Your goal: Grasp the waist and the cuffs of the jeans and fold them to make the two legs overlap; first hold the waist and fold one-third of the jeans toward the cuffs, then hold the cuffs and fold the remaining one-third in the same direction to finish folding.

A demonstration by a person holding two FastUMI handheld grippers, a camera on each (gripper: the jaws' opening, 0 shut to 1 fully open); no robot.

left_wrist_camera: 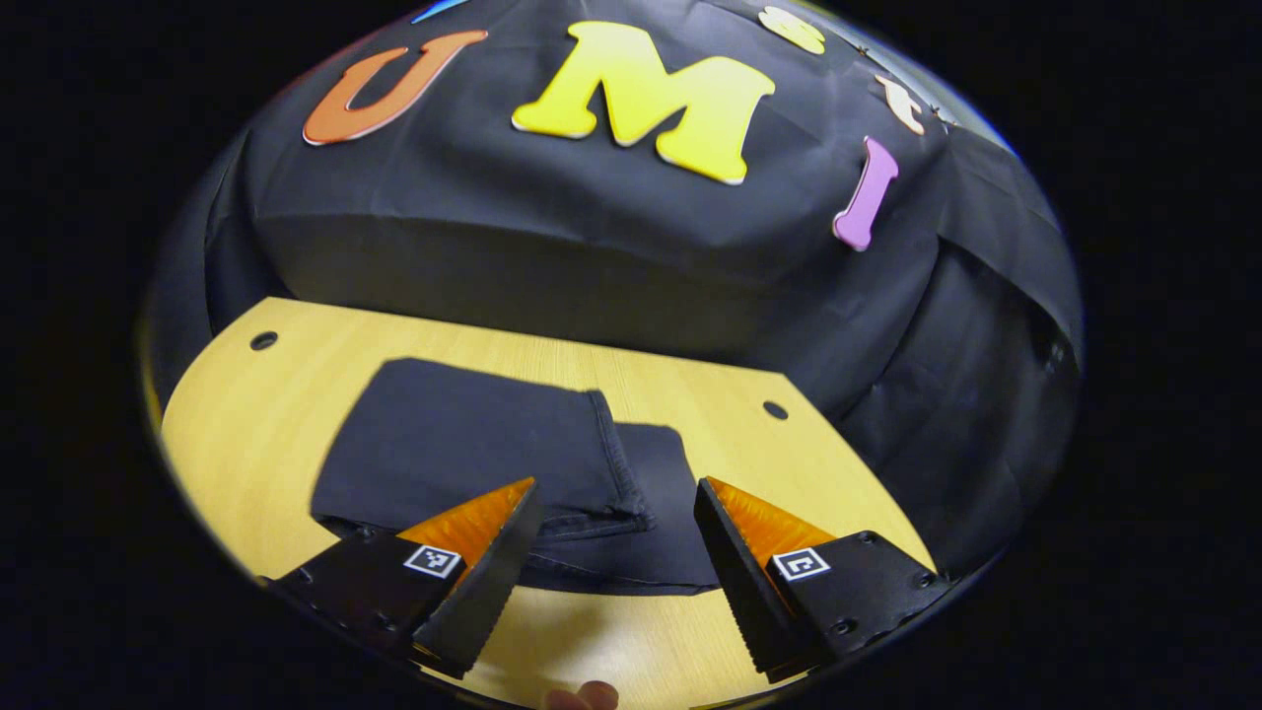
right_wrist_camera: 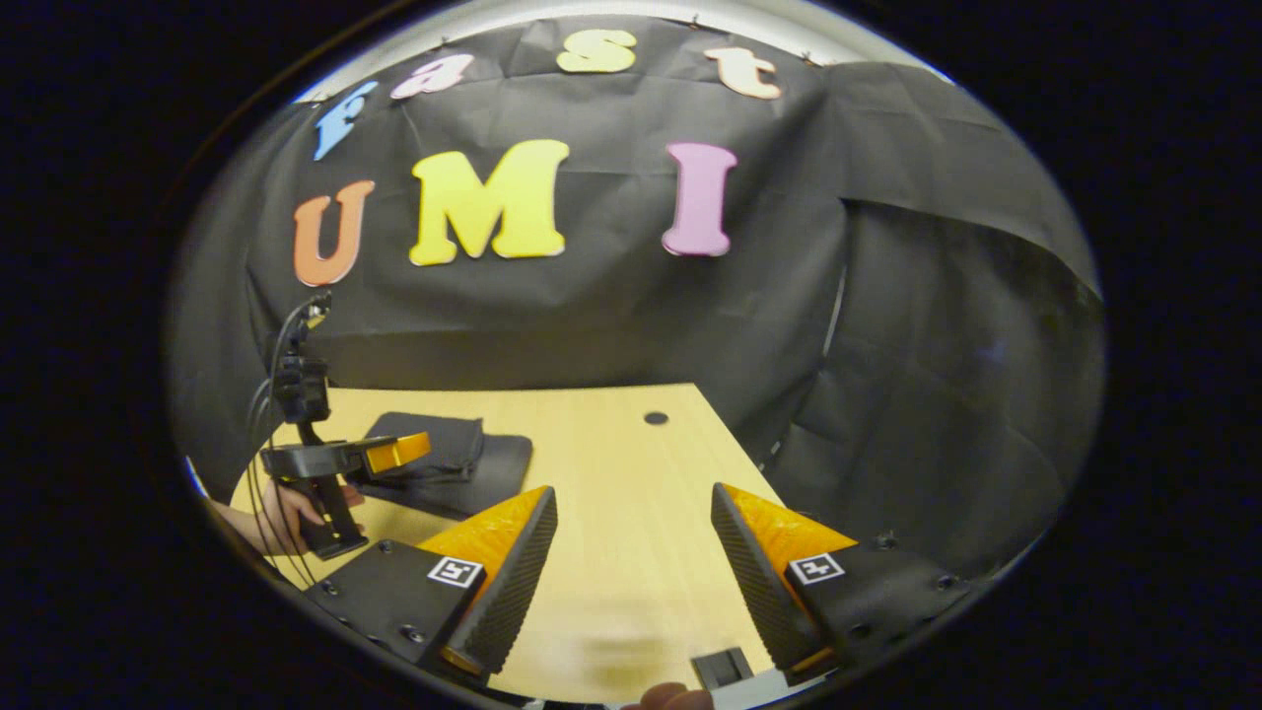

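Both tongs, left and right, gape wide, holding nothing, near the folded dark soft jeans; grab their thick edge.

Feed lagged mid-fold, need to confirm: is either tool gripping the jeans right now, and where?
Nothing is held. The left tool is open above the folded jeans, and the right tool is open over bare table.
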